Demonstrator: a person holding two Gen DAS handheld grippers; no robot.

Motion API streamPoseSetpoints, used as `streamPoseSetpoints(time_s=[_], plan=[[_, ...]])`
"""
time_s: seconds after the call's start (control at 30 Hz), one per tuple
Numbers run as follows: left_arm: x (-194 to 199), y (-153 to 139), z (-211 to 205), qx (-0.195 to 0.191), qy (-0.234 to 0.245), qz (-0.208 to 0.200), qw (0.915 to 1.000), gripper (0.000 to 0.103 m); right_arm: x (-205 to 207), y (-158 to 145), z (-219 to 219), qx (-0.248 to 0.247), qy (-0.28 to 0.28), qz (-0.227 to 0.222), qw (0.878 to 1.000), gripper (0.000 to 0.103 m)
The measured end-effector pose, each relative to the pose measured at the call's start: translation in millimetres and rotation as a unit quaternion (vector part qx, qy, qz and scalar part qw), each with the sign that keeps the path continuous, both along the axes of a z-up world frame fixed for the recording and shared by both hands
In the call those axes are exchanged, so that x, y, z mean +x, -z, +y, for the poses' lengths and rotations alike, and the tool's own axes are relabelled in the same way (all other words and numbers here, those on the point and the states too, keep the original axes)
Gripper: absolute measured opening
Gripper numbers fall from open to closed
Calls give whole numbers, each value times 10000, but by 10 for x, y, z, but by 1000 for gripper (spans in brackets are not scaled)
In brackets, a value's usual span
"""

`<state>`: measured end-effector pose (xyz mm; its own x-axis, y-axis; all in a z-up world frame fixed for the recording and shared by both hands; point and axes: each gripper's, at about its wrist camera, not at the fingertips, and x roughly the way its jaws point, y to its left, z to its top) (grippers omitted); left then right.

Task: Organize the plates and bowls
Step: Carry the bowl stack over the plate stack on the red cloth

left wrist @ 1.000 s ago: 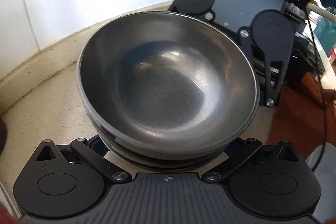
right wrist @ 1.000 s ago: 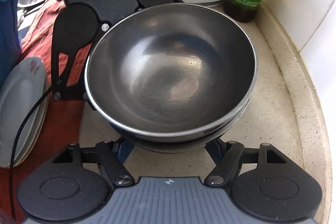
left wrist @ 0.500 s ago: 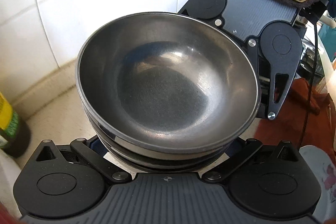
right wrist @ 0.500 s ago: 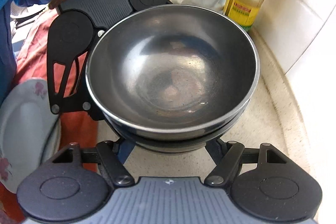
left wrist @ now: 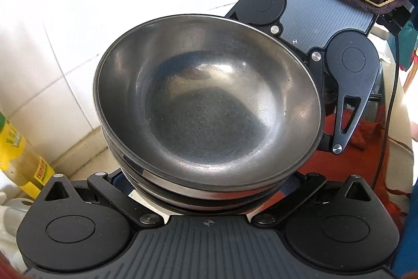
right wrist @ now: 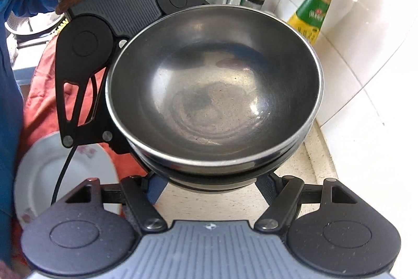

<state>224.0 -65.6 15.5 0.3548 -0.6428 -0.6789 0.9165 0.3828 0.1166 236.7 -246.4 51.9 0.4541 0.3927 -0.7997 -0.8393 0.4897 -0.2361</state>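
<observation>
White wall tiles (right wrist: 365, 49) back a speckled beige counter (right wrist: 316, 161), with a yellow oil bottle (right wrist: 312, 15) standing at the wall and a red cloth (right wrist: 39, 101) draped off to the side. A stack of steel bowls (left wrist: 206, 106) is held up above the counter between the two hand-held grippers, which face each other from opposite sides. In the left wrist view the stack sits directly in front of the left gripper (left wrist: 206, 198), its near underside dipping between the two spread finger arms, with the right gripper (left wrist: 321, 43) pressed to the far rim. In the right wrist view the same stack (right wrist: 214, 90) fills the space ahead of the right gripper (right wrist: 211, 184), whose fingers disappear under the lowest bowl; both grippers clasp the stack from below, though the fingertips themselves are hidden by it. A white floral plate (right wrist: 39, 174) lies lower down, beside the red cloth and well apart from the bowls.
</observation>
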Motion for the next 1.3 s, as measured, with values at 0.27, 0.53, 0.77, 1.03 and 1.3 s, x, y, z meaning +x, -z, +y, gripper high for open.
streamPoseSetpoints(time_s=[0.27,0.53,0.77,1.03,1.3], plan=[[-399,-140,20,74,14,-114,9999,103,-309,-154,109,48,14,-11,10000,71],[-630,-179,-39,180,-58,-50,9998,103,-576,-139,211,137,-53,75,9999,71],[-806,-114,-143,345,-93,93,9993,103,-906,-3,260,159,-57,233,9996,71],[-1076,69,14,478,-82,237,9985,103,-1167,150,352,254,-14,399,9989,71],[-1070,159,10,506,-1,408,9979,103,-1259,363,476,233,161,489,9984,71]])
